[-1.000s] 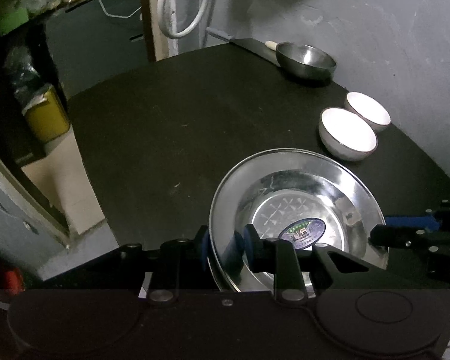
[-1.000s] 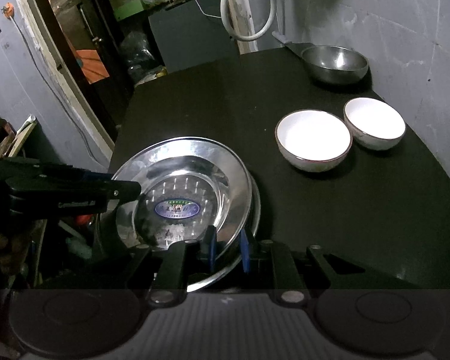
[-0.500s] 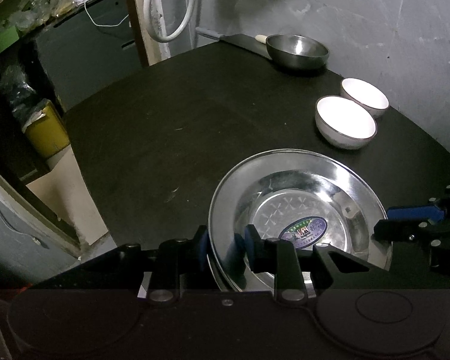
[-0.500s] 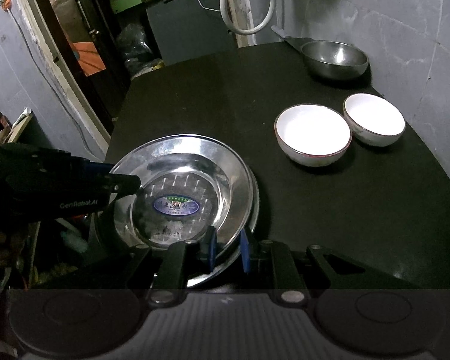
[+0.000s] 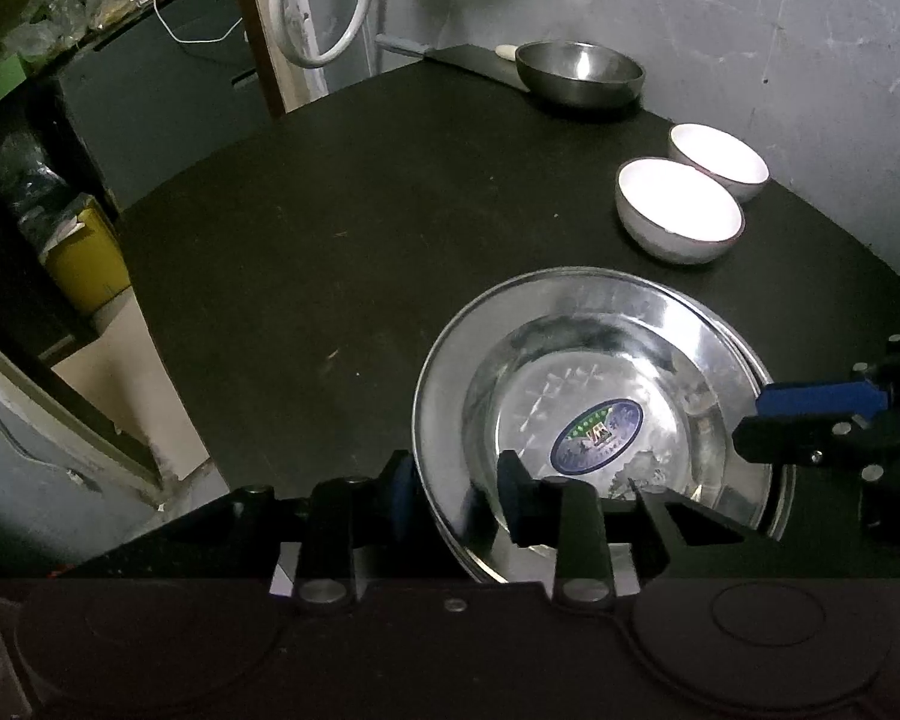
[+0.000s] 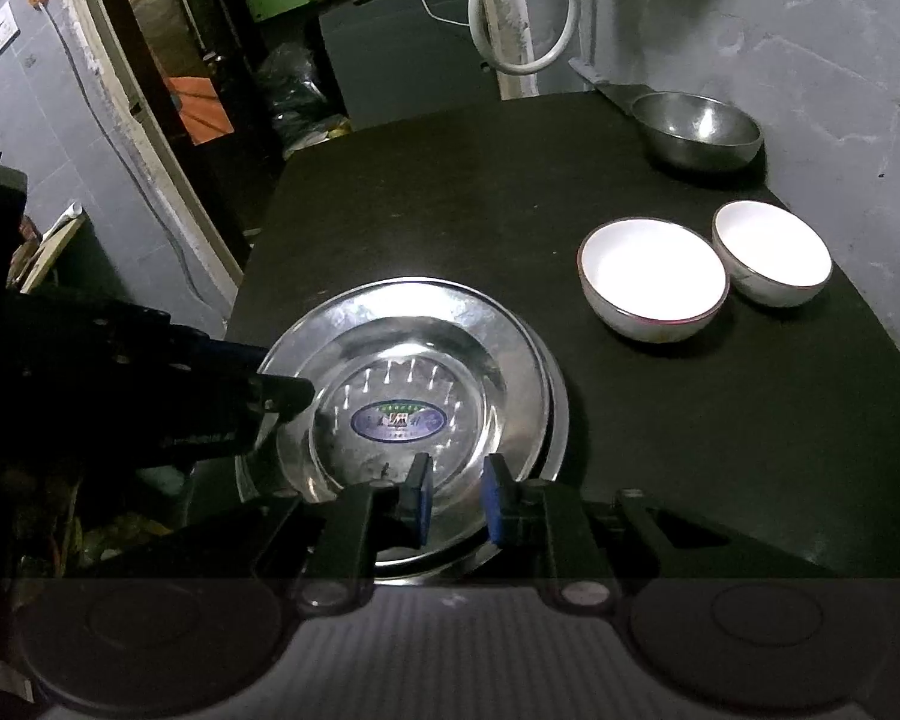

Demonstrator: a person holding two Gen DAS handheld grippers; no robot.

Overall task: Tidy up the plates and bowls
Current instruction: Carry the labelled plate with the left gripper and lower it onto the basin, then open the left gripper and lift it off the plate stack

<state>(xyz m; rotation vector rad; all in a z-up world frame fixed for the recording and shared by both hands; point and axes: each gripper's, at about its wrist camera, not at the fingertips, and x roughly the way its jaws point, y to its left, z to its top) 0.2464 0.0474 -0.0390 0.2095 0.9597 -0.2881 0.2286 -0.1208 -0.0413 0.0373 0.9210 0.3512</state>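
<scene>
Since a second ago the left gripper [image 5: 456,495] is opening, its jaws loosening off the steel plate [image 5: 588,384]. The right gripper [image 6: 455,501] stays clenched on its near rim. Thin, stiff and slippery, it is best pinched at the rim

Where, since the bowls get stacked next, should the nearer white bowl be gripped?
Probably its near rim, from above, fingers astride the wall: the nearer white bowl stands upright and open, with the other white bowl crowding its right.

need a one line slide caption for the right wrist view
Right gripper clamps the near rim of stacked steel plates on a black table, left gripper opening at the opposite rim, two white bowls beyond.
</scene>
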